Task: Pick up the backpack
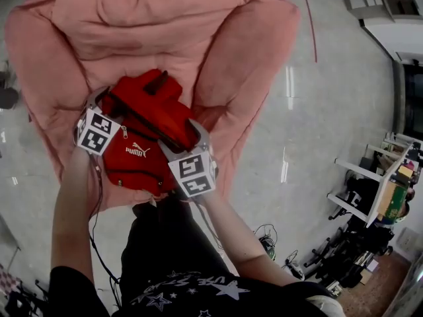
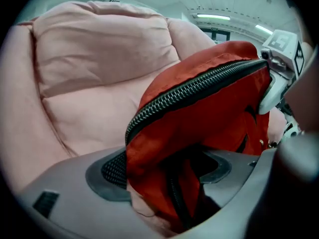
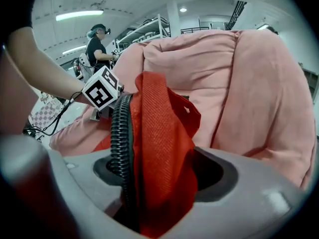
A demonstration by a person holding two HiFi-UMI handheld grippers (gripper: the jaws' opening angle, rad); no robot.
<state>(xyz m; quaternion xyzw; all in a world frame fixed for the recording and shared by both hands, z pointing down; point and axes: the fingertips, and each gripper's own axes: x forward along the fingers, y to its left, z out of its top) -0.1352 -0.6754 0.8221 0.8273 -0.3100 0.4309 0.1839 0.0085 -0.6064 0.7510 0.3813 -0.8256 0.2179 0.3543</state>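
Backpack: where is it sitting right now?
Head view, centre-left: the red backpack lies on the pink beanbag chair, between the left gripper and the right gripper.

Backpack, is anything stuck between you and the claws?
Nothing visible does. Fabric of the red backpack already sits inside the left claw and the right claw, over the pink beanbag.

Metal shelving (image 3: 149, 29) and strip lights (image 3: 79, 15) suggest a lab.
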